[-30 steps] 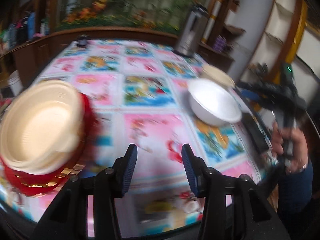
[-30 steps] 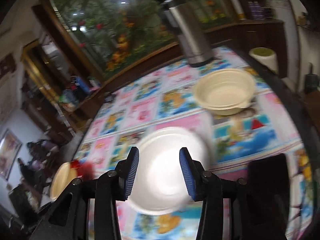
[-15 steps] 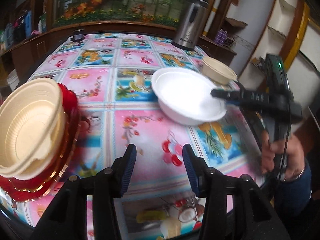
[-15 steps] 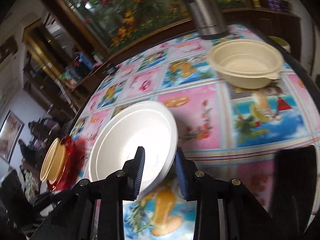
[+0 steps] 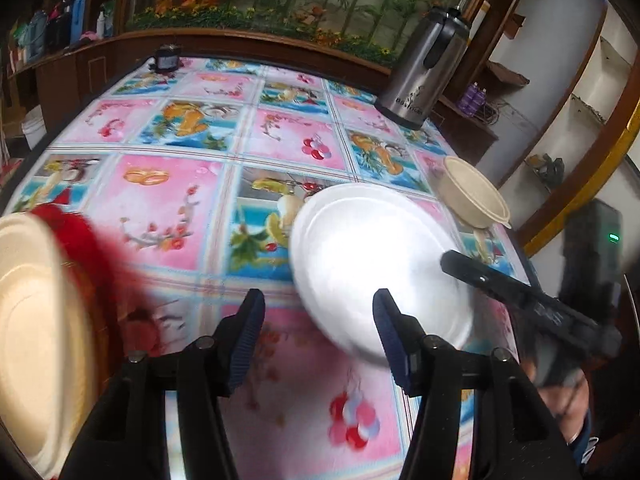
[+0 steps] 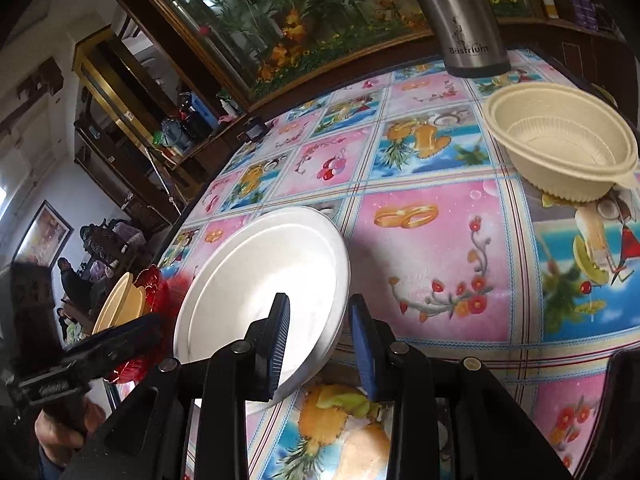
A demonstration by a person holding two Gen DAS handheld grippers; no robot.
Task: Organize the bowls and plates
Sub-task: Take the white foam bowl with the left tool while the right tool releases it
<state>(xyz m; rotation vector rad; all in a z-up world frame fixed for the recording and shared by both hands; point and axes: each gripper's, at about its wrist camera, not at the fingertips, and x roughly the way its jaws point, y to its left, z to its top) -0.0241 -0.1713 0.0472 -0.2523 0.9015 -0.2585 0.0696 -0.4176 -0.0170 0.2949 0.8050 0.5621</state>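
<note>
Right gripper (image 6: 318, 346) is pinching the near rim of the white foam bowl (image 6: 260, 280): one blue pad is lying inside the bowl, the other outside under the rim. The bowl is tilting, its far edge raised off the patterned tablecloth (image 6: 420, 248). A rim grip looks like the only workable hold here, since the bowl is far wider than the jaws.

Left gripper (image 5: 318, 340) is hanging over the cloth, jaws partly spread, nothing between the pads. The white bowl is showing just beyond its right finger, apart from it. Judgement: this hand is waiting free, possibly to steady the receiving stack.

Other task items: a cream plate (image 5: 36, 320) is sitting on a red dish (image 5: 80, 240) at the left edge of the left view, blurred. In the right view the same stack is appearing beyond the white bowl. A cream ribbed bowl (image 6: 560, 152) is standing alone on the far right of the table, well apart from the white one.

Surroundings: a steel thermos jug (image 5: 424, 68) is standing at the far table edge, near the cream bowl. A small dark object (image 5: 166, 58) is sitting at the far left corner; I cannot tell what it is.

Obstruction: the cloth between white bowl and red stack is lying bare. The left gripper is standing nearest that route.
</note>
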